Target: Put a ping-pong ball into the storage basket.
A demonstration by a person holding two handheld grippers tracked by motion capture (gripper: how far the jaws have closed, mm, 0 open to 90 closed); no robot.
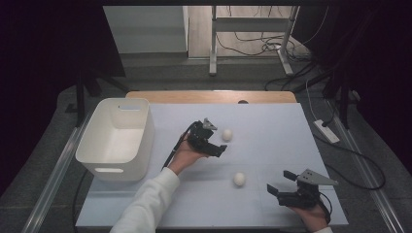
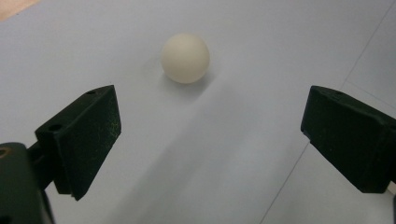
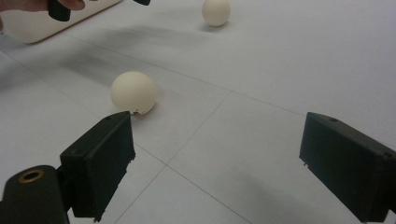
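Two white balls lie on the pale table sheet. The far ball rests just right of my left gripper, whose jaws stand wide open and empty. In the left gripper view that ball sits ahead of the left gripper, beyond its jaws. The near ball lies left of my right gripper, which is open too. In the right gripper view the near ball sits just past the left jaw of the right gripper, outside the gap, and the far ball lies further off.
A white plastic bin stands on the table's left side, its inside bare where it can be seen. A wooden table edge runs along the back. Cables and a desk frame lie on the floor beyond.
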